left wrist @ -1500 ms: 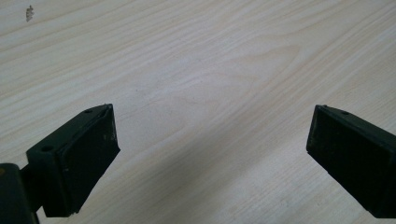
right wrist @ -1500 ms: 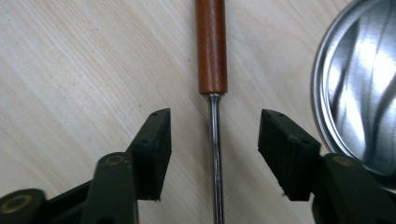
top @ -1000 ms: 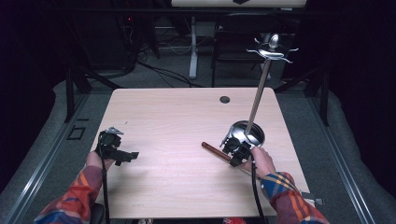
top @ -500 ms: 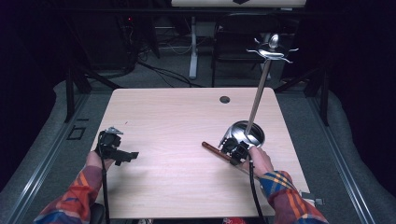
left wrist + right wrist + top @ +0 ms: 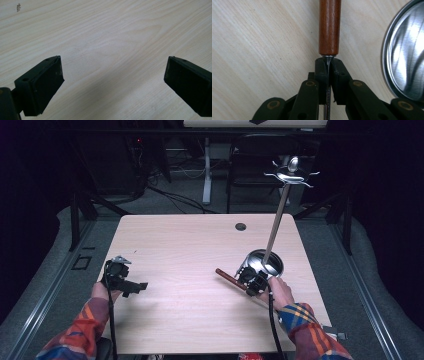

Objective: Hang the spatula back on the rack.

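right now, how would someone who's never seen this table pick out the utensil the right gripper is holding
Start at the table's right side, where a shiny metal cup bears a tall rod. Beside the cup, the right gripper is shut on the utensil's thin metal shank. Its reddish-brown wooden handle, jutting toward the table's middle, sets it apart from the steel around it.

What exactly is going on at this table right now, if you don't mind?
A person works two handheld grippers over a wooden table. The right gripper is shut on the thin metal shank of a wooden-handled utensil, which lies beside the steel base of a hook stand. The left gripper hangs open over bare tabletop, holding nothing.
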A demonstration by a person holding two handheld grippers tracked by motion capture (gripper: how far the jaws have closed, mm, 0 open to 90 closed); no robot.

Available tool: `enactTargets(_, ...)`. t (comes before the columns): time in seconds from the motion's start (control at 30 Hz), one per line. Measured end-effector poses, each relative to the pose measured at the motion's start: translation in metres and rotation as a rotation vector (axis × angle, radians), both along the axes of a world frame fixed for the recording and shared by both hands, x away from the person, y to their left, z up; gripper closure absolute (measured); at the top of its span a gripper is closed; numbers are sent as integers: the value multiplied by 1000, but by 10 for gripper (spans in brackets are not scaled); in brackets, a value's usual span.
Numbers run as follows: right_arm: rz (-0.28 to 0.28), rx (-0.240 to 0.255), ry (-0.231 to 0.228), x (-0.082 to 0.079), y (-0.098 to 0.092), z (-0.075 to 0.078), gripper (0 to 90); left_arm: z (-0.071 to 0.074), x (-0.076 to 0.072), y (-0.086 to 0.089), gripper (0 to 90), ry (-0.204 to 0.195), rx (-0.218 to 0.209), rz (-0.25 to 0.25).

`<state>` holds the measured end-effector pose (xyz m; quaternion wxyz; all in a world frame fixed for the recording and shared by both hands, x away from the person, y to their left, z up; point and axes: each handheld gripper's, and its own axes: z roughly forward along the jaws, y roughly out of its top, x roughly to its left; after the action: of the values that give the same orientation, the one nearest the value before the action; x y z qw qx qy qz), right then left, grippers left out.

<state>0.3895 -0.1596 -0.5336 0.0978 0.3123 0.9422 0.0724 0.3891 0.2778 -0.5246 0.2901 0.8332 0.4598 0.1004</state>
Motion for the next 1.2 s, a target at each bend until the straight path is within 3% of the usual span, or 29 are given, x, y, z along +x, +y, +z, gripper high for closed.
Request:
enactTargets(0.1, 7, 1, -10, -2, -1, 6, 844, 0, 0, 0, 20, 0, 1, -1)
enactTargets(0.37, -16, 76, -54, -12, -11, 22, 843, 0, 0, 0, 20, 0, -2, 1)
enactTargets(0.4, -3, 59, -55, -14, -12, 26, 843, 1, 0, 0, 20, -2, -4, 1)
enactTargets(0.63, -18, 119, -85, -22, -23, 38, 845, 0, 0, -1, 20, -1, -3, 3)
enactTargets(0.67, -31, 148, -90, -23, -24, 39, 845, 0, 0, -1, 20, 1, -4, 2)
enactTargets(0.8, -30, 163, -101, -26, -32, 50, 846, 0, 0, 0, 20, 0, -5, 3)
enactTargets(0.83, -38, 184, -108, -27, -32, 51, 846, 0, 0, 0, 20, 0, -4, 2)
enactTargets(1.2, -36, 233, -143, -32, -43, 63, 846, 0, 0, 1, 20, 3, -3, 7)
